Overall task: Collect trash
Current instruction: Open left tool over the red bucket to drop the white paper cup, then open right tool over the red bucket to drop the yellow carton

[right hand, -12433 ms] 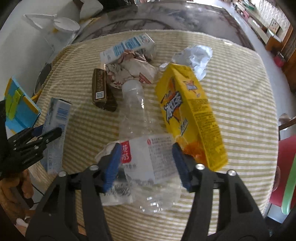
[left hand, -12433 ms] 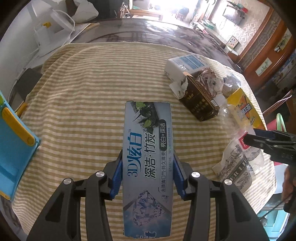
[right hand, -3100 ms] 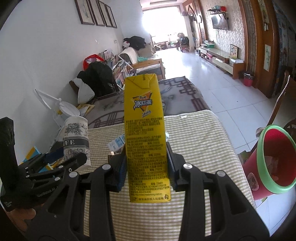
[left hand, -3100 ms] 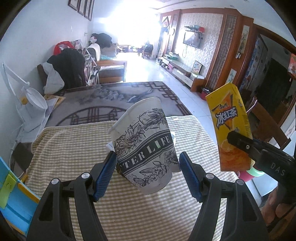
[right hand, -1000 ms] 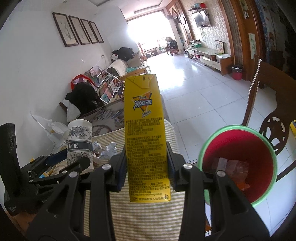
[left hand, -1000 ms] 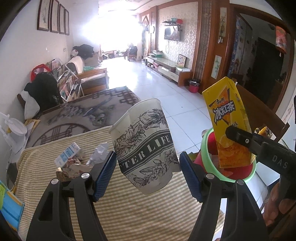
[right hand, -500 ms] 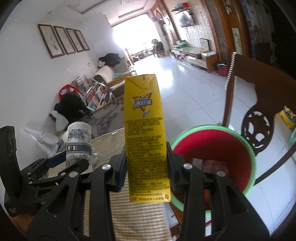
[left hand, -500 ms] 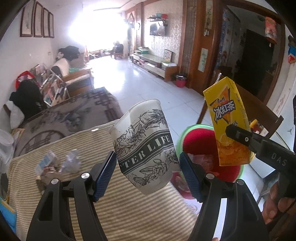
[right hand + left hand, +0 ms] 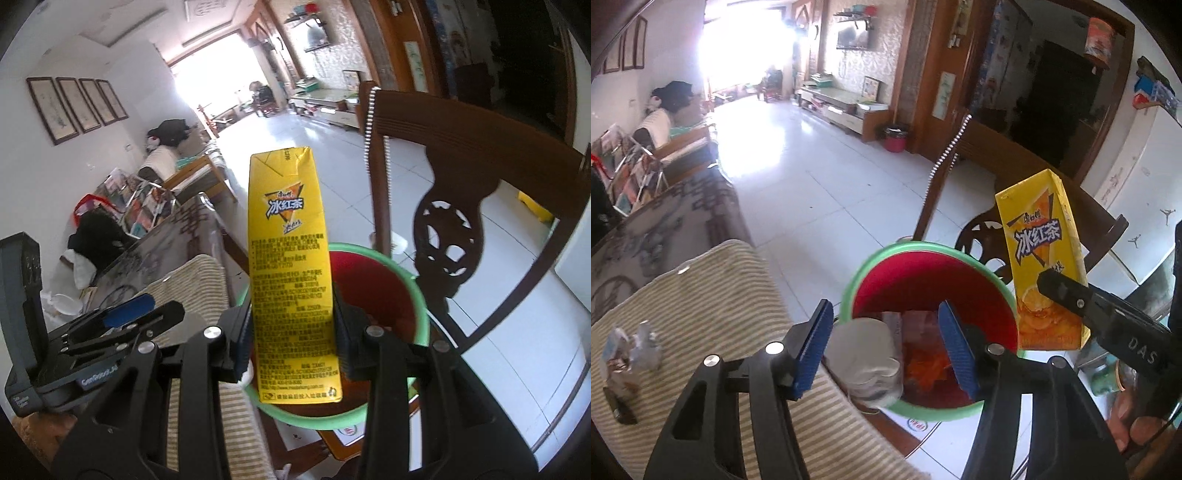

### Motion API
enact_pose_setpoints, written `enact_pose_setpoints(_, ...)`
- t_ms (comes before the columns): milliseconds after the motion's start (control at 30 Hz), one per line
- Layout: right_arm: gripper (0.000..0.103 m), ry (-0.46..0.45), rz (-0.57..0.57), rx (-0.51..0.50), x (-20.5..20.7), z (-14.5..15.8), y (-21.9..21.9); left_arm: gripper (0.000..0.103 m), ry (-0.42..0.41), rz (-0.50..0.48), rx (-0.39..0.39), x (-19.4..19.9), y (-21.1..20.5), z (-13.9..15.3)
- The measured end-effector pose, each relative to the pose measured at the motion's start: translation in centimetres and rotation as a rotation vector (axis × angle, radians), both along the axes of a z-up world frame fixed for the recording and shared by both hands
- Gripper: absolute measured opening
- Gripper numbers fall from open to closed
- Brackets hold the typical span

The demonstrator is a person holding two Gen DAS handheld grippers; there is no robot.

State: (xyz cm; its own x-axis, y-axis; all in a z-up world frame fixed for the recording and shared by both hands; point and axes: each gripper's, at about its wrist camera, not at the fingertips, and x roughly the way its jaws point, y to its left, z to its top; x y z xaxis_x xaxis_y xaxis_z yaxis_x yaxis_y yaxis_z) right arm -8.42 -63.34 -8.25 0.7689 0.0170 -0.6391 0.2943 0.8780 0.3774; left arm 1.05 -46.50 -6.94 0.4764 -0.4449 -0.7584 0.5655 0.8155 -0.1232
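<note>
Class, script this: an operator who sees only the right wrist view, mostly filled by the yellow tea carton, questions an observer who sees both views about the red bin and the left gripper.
Operator: Is the left gripper holding anything?
Observer: No. The left gripper has just been closing its jaws, which grip nothing; a white paper cup shows beyond them at the red bin's near rim.
Operator: What's inside the bin?
Observer: Orange and pinkish wrappers.
Operator: Any trash on the table?
Observer: Yes, crumpled litter on the striped cloth.

Both wrist cameras look steeply down along their fingers, close above the red bin (image 9: 934, 280) (image 9: 384, 280) at 12 o'clock; both share it.
</note>
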Motion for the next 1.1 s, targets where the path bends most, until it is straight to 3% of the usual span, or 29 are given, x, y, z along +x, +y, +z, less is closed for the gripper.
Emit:
enact_pose_setpoints(167,0.036,0.030,-0.016,0.014,0.2,-0.9,-1.2,0.051,0.045,-0.001,-0.001,0.9,-1.2,-1.2)
enact_pose_setpoints(333,0.036,0.049,-0.011,0.022,1.1,-1.6,-1.5,0.053,0.035,0.038,-0.016,1.4,0.0,-0.7)
enact_pose_setpoints(433,0.036,0.062,-0.005,0.023,1.9,-2.1,-1.1,0.065,0.025,0.069,-0.033,1.8,1.4,-0.3)
enact_pose_setpoints(467,0.040,0.070,-0.001,0.025,2.2,-2.4,-1.0,0.066,0.022,0.079,-0.037,1.9,1.8,-0.1)
enact_pose_setpoints(500,0.059,0.091,0.007,0.029,2.8,-2.9,-0.8,0.067,0.017,0.095,-0.041,2.0,2.5,0.1)
enact_pose_setpoints(567,0.079,0.097,-0.012,0.033,3.1,-3.2,-0.5,0.068,0.011,0.123,-0.039,2.3,3.8,0.2)
enact_pose_setpoints(733,0.079,0.117,0.048,0.037,4.3,-3.6,1.5,0.069,0.023,0.206,-0.040,3.1,7.2,-0.4)
enact_pose_setpoints(800,0.079,0.121,0.072,0.023,4.6,-3.7,2.5,0.075,0.046,0.207,-0.044,3.5,8.2,-1.1)
enact_pose_setpoints(900,0.079,0.131,0.100,0.032,4.7,-4.1,3.2,0.081,0.064,0.126,-0.046,3.2,8.9,-2.7)
enact_pose_setpoints(1100,0.079,0.157,0.101,0.061,4.2,-5.1,2.6,0.083,-0.010,-0.230,0.229,1.7,6.2,-7.4)
